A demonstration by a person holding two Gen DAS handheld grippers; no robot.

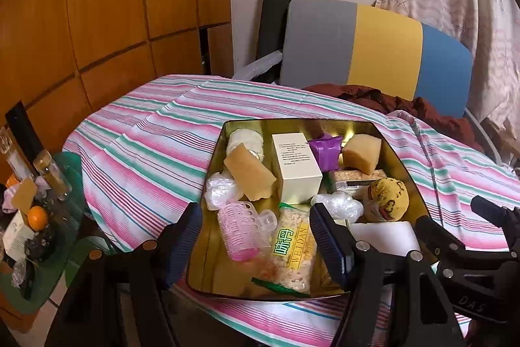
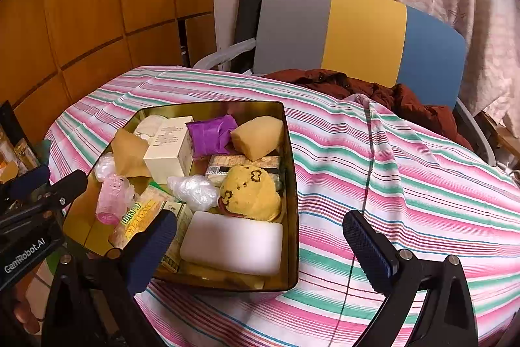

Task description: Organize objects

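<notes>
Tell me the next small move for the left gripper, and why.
Probably lower the left gripper onto the pink hair roller in the gold tin: its jaws are open and empty, and the roller lies loose just below them.

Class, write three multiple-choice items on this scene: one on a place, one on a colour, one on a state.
1. Where is the white block?
A. in the tin
B. on the chair
C. on the cloth

2. What colour is the hair roller?
A. blue
B. pink
C. black

3. How are the two tools?
A. both shut
B. one holds a sponge
C. both open

Key: 1 A, it lies in the tin's near corner; 2 B, its ribbed plastic is pink; 3 C, the left tool and right tool show spread, unladen fingers.
</notes>
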